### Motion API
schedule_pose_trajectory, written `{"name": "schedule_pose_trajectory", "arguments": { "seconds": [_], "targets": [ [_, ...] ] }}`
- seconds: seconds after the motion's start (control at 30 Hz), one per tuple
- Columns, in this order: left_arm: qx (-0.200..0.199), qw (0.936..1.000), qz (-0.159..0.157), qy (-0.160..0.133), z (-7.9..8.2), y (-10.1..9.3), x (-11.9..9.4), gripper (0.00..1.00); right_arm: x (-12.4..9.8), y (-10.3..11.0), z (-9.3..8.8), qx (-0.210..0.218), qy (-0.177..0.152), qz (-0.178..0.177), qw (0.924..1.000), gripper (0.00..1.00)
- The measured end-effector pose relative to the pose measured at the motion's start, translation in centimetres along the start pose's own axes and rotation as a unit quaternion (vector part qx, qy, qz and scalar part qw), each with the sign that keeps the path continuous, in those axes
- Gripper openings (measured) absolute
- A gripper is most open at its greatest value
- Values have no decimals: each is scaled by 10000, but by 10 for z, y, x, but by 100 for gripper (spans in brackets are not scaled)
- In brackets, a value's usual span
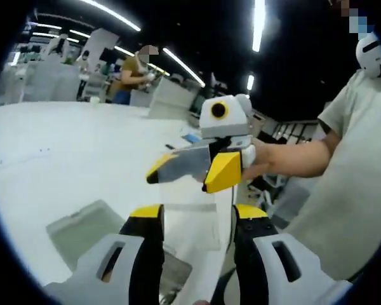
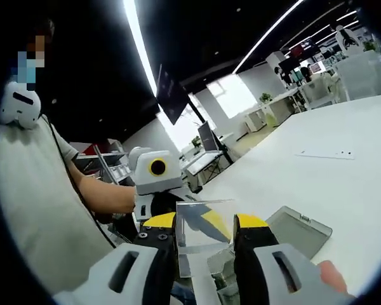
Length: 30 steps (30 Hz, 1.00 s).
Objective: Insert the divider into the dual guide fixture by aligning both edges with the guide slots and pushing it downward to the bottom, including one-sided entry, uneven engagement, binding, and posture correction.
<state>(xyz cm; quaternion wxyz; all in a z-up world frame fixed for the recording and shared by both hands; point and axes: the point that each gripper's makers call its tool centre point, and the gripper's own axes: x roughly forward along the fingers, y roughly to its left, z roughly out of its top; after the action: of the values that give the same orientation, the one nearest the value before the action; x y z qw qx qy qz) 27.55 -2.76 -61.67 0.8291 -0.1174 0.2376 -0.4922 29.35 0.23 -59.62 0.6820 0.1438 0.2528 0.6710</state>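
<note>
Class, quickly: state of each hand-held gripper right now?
Left hand-held gripper: open, holding nothing.
Right hand-held gripper: shut on the clear divider.

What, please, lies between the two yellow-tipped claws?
In the right gripper view, the clear rectangular plastic divider spans between the right claw and the left claw.

A wide white desk (image 1: 82, 152) stretches into an open-plan office under a dark ceiling crossed by long strip lights (image 2: 134, 38). Further desks and white partitions (image 1: 44, 79) stand behind, where a person (image 1: 130, 76) works. Bright windows (image 2: 232, 95) glow at the far wall, near a dark monitor (image 2: 207, 136).
</note>
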Motion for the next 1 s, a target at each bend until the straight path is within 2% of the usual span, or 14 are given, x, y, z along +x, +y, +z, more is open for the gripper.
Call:
{"name": "schedule_pose_trajectory", "arguments": {
  "seconds": [0.07, 0.3, 0.43, 0.63, 0.8, 0.83, 1.0],
  "targets": [
    [58, 9996, 222, 152, -6, 7, 0, 41, 0, -1, 0, 95, -2, -52, 9999, 30],
    [13, 9983, 546, 222, -11, 14, -2, 40, 1, -16, -11, 233, 180, -422, 9987, 30],
    [-33, 9965, 784, 273, -13, 16, -2, 40, 1, -26, -18, 451, 233, -697, 9963, 30],
    [-67, 9917, 1176, 512, -24, 20, -3, 33, 4, -35, -30, 666, 351, -946, 9927, 30],
    [-236, 9873, 1451, 606, -29, 22, -2, 31, 5, -43, -39, 1051, 418, -1233, 9859, 30],
    [-204, 9851, 1582, 643, -30, 24, -3, 31, 6, -43, -42, 1142, 457, -1281, 9841, 30],
    [-290, 9803, 1773, 817, -36, 23, -2, 28, 8, -47, -52, 1362, 598, -1490, 9776, 30]
  ]
}}
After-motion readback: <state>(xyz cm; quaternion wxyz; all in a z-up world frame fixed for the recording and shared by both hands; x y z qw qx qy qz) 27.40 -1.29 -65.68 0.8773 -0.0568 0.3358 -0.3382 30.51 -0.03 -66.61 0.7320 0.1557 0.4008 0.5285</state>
